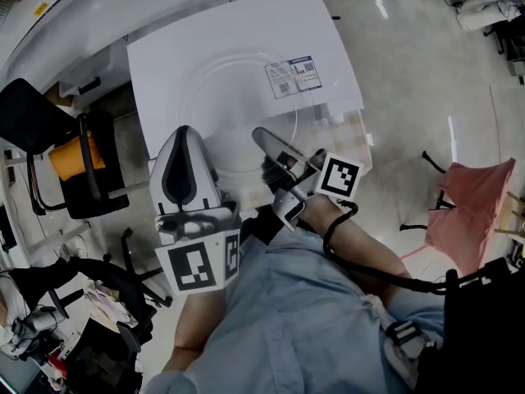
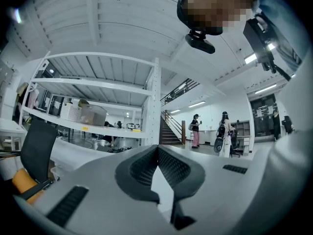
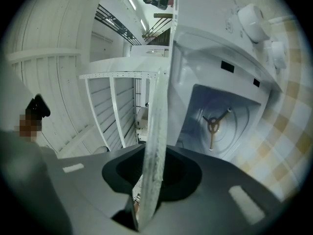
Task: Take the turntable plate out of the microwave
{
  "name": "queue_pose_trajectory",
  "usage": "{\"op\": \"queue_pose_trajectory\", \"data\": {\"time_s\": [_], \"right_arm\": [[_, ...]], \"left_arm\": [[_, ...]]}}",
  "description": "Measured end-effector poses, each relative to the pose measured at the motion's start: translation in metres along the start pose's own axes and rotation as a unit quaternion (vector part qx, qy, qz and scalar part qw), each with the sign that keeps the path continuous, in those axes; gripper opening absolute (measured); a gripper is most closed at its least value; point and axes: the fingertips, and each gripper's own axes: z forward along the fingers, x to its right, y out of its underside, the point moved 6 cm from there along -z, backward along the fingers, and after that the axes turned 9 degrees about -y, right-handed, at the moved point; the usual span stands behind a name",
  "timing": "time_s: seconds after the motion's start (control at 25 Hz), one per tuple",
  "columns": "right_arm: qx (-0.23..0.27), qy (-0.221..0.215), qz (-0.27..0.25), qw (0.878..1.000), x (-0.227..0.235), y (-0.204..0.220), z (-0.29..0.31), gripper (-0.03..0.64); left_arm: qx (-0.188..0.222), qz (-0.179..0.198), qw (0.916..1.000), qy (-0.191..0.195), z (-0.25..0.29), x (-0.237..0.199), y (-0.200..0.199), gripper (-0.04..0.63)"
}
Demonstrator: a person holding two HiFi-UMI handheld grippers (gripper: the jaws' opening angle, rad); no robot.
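Left gripper (image 2: 157, 150) is hanging clenched and empty. Right gripper (image 1: 275, 148) is sitting released, jaws apart around the rim of the clear round glass turntable plate (image 1: 236, 105), which is lying at its eleven o'clock atop the white boxy microwave (image 1: 340, 56).

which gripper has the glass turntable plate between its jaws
The right gripper: the edge of the glass turntable plate stands between its parted jaws. The left gripper has its jaws together, nothing between them.

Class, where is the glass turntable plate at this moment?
In the head view the turntable plate lies over the top of the white microwave, outside its cavity, with its near edge between the right gripper's jaws.
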Motion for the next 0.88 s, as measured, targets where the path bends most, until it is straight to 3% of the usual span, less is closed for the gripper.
{"op": "queue_pose_trajectory", "data": {"time_s": [0.88], "right_arm": [[-0.032, 0.007, 0.035, 0.999, -0.001, 0.034, -0.025, 0.097]], "left_arm": [[-0.003, -0.003, 1.0, 0.008, -0.009, 0.008, 0.003, 0.008]]}}
